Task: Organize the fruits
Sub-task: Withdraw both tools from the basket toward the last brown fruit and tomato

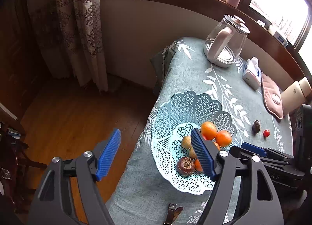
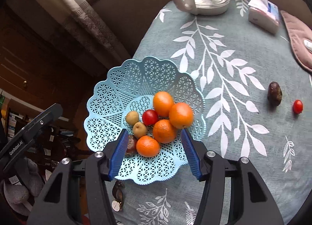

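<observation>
A: Surface: table with teal leaf-print cloth (image 2: 234, 147), under a window.

B: Fingers?

A: Right gripper (image 2: 155, 152) spread wide, nothing held, above the blue lattice basket (image 2: 120, 80). Left gripper (image 1: 156, 154) spread, empty, at the table edge.

B: Fruit?

A: Oranges (image 2: 180, 115), a red tomato (image 2: 149, 117) and small brown fruits in the basket. On the cloth, well apart: dark fruit (image 2: 274, 96) beside a tomato (image 2: 297, 106).

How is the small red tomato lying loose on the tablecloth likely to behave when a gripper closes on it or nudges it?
The red tomato looks round and glossy, so a nudge would probably send it rolling across the tablecloth. It is far smaller than the open right gripper, so it could easily slip sideways out of an off-centre pinch. Its thin-looking skin suggests a hard squeeze might split it.
</observation>
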